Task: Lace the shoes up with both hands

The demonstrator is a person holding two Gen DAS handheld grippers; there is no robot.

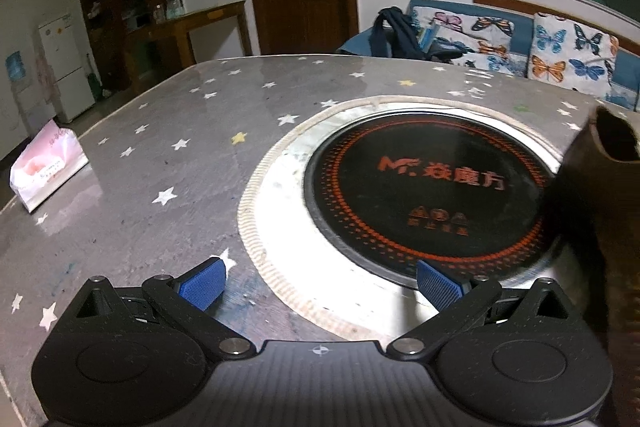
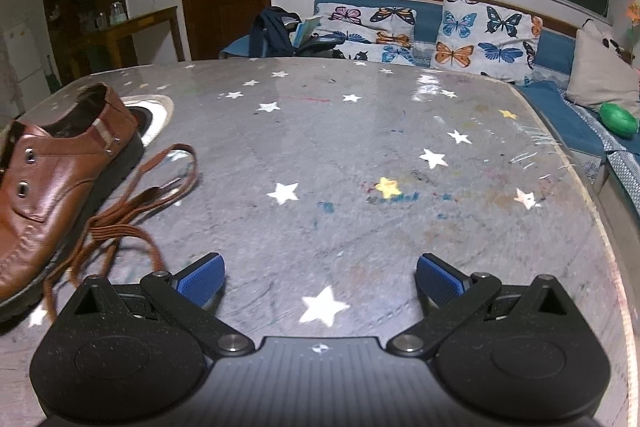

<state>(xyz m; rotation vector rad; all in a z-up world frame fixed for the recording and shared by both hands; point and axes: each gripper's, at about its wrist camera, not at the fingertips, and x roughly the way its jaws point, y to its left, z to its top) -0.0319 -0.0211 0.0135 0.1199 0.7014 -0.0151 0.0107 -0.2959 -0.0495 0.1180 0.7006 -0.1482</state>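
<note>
- glossy brown leather shoe (image 2: 60,167) with a black sole and a pale stripe at its heel; its loose lace (image 2: 132,211) a matching brown
- grey tabletop (image 2: 340,155) scattered with white stars and a few yellow ones
- round black cooktop (image 1: 432,199) ringed with orange dots and lettering
- white cushions (image 2: 486,35) printed with orange and blue butterflies
- blue ribbed pads (image 2: 202,279) on black grippers

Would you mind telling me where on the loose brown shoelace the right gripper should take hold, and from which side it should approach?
Probably the far loop of the brown shoelace, which lies flat on the starred table, clear of the brown leather shoe. Nearer the shoe the strands cross and bunch. The right gripper, open and empty, should come from the lace's right, fingers straddling one strand from above.
</note>
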